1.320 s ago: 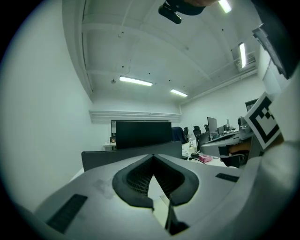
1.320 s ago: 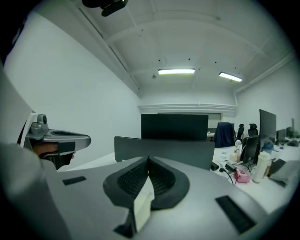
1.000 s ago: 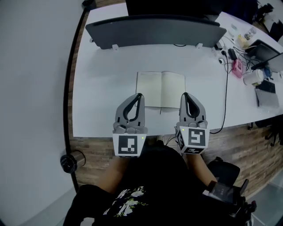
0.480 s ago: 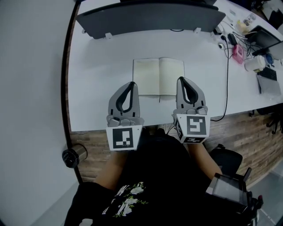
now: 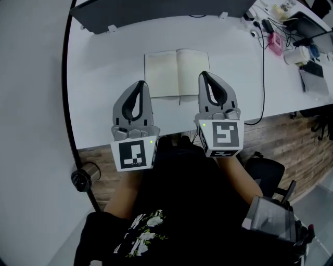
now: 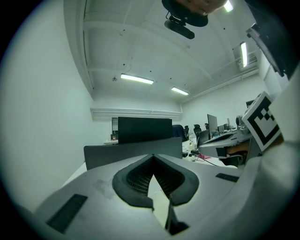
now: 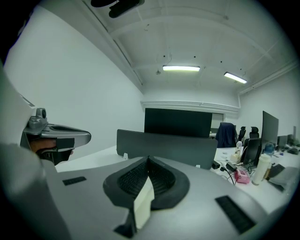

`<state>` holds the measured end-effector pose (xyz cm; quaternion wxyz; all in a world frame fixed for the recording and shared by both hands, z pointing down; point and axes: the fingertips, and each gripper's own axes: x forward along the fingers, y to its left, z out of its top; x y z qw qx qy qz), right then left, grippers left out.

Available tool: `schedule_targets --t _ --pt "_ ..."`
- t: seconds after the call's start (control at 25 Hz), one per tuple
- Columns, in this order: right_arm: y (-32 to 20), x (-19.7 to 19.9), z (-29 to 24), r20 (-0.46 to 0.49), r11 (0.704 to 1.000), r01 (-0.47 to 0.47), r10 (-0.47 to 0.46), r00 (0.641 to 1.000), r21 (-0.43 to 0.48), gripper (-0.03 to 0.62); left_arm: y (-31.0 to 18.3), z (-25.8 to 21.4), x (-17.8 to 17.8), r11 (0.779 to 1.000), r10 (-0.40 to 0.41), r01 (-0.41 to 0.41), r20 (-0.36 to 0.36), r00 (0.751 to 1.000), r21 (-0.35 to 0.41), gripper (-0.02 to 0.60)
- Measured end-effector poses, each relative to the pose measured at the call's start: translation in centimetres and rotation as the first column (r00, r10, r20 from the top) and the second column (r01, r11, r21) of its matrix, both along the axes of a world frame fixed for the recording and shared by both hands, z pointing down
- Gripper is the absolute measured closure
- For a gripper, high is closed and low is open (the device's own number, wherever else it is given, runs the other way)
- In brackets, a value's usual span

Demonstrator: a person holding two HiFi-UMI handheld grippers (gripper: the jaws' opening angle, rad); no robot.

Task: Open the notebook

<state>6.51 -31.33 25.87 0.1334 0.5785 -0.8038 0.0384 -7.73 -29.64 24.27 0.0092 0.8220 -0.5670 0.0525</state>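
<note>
Hovering nr notebook (image 5: 166, 72), L+R jaws shut

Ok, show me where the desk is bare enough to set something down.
Bare table left of the notebook, out to the table's edge; a strip between notebook and dark divider; a narrower patch between notebook and black cable. Crowded: the far right corner, with a pink item and white cup.
</note>
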Motion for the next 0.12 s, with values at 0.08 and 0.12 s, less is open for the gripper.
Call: schedule_targets --t 0.08,0.12 --pt "-0.19 -0.19 0.15 0.001 1.000 0.006 -0.006 1.000 0.001 0.530 -0.11 0.12 -0.01 1.000 -0.001 0.001 0.004 1.000 0.002 0.574" --pt "-0.28 -0.28 0.24 0.001 1.000 0.010 -0.010 1.000 0.001 0.530 -0.16 0.20 -0.03 1.000 -0.002 0.002 0.005 1.000 0.002 0.574"
